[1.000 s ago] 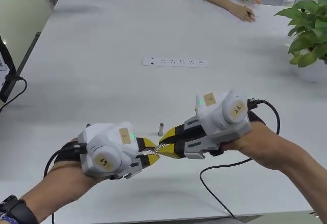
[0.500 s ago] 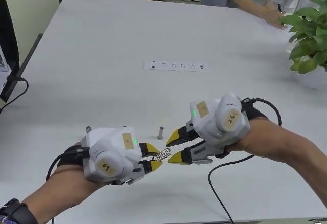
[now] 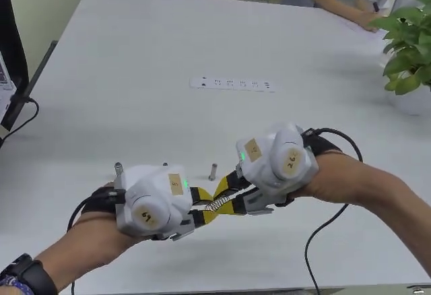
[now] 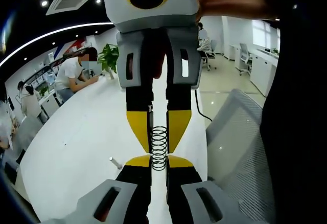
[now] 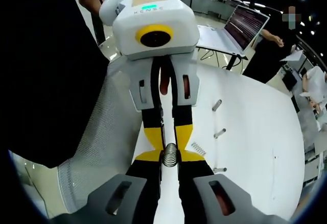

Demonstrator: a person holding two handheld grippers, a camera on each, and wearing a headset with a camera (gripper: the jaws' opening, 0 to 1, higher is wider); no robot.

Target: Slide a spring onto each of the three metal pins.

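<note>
1. While you hold both grippers nose to nose low over the white table (image 3: pixel 135 73), the spring (image 4: pixel 159 147) bridges them, with one end in each pair of jaws.
2. Your left gripper (image 4: pixel 159 161) has its yellow-tipped jaws pressed in on the near end of the spring. Its own view shows only the coil's width between the tips.
3. Your right gripper (image 5: pixel 170 156) meets it from the opposite side. Its jaws flank the far end of the spring and touch the coils on both sides, so that end is pinched too. In the right gripper view you look down the spring end-on.
4. In the head view the spring is clear of the table and roughly level, spanning the short gap between the two sets of tips.
5. An upright pin (image 3: pixel 213 171) stands on the table just beyond the meeting tips. A second pin (image 3: pixel 119 169) stands upright past the body of your left gripper, further to your left.
6. In the right gripper view a loose spring (image 5: pixel 197 149) lies flat on the table, near the pins.
7. Well apart from the work, a power strip (image 3: pixel 232 84) lies across the middle of the table and a plant (image 3: pixel 407 46) sits at its right edge. An open laptop (image 5: pixel 245 24) shows in the right gripper view.
</note>
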